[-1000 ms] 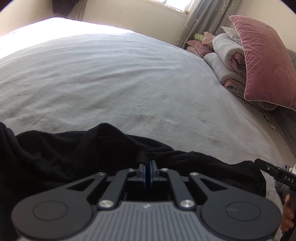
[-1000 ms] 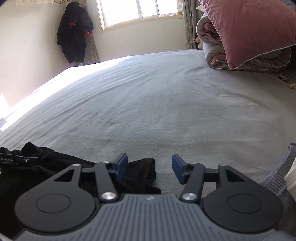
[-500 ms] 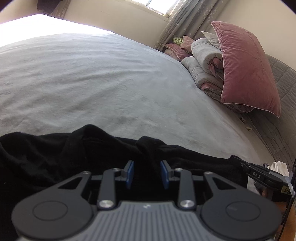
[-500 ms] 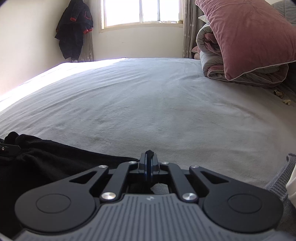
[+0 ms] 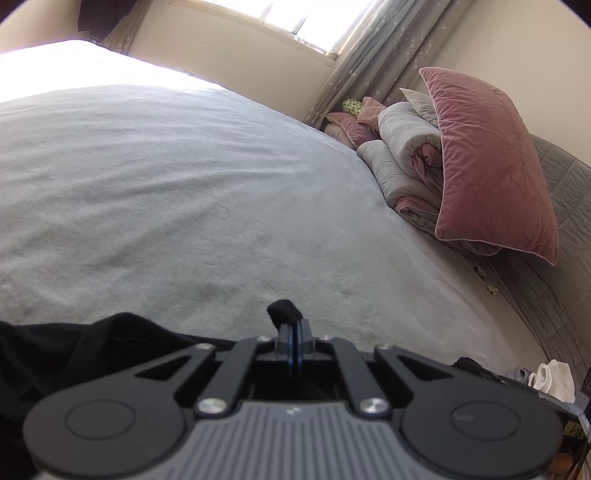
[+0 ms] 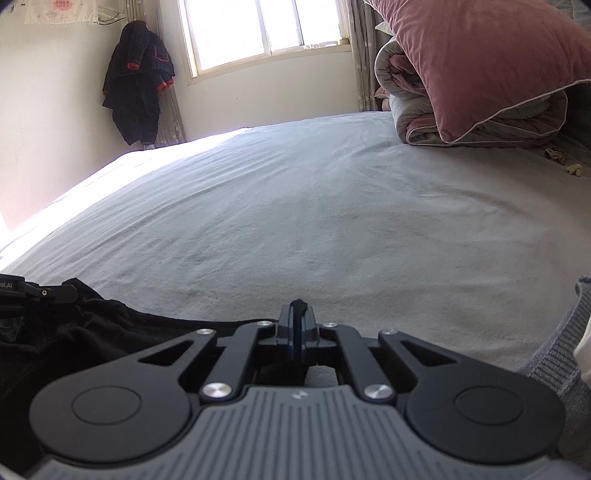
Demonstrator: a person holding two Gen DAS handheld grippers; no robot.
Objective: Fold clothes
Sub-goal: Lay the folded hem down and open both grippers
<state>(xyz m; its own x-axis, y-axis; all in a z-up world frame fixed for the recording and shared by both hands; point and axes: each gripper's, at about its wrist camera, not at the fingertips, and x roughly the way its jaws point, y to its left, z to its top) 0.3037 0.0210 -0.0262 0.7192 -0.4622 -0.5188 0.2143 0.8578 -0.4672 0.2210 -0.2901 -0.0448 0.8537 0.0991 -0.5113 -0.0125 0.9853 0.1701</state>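
- Left gripper (image 5: 295, 326): jaws fully closed, blue pads pressed together on a fold of the black garment (image 5: 110, 350). A small nub of black cloth pokes up above the fingertips, just left of centre.
- Rest of the garment, left wrist view: spreads to the left and below the jaws, rumpled, lying on the grey bedspread (image 5: 184, 184) at its near edge.
- Right gripper (image 6: 297, 319): jaws closed tight as well, a thin ridge of black cloth pinched between the pads and showing just above the tips.
- Right wrist view: the garment (image 6: 92, 332) runs off left of the jaws along the near edge of the bedspread (image 6: 295, 203); the other gripper's black finger lies on its far left end.
- Bedspread ahead of both jaws bare, lightly creased.
- Background: pink pillow (image 5: 495, 158) leaning on a rolled grey quilt (image 5: 402, 147) at the right; dark coat (image 6: 138, 77) hanging beside the window (image 6: 258, 29).
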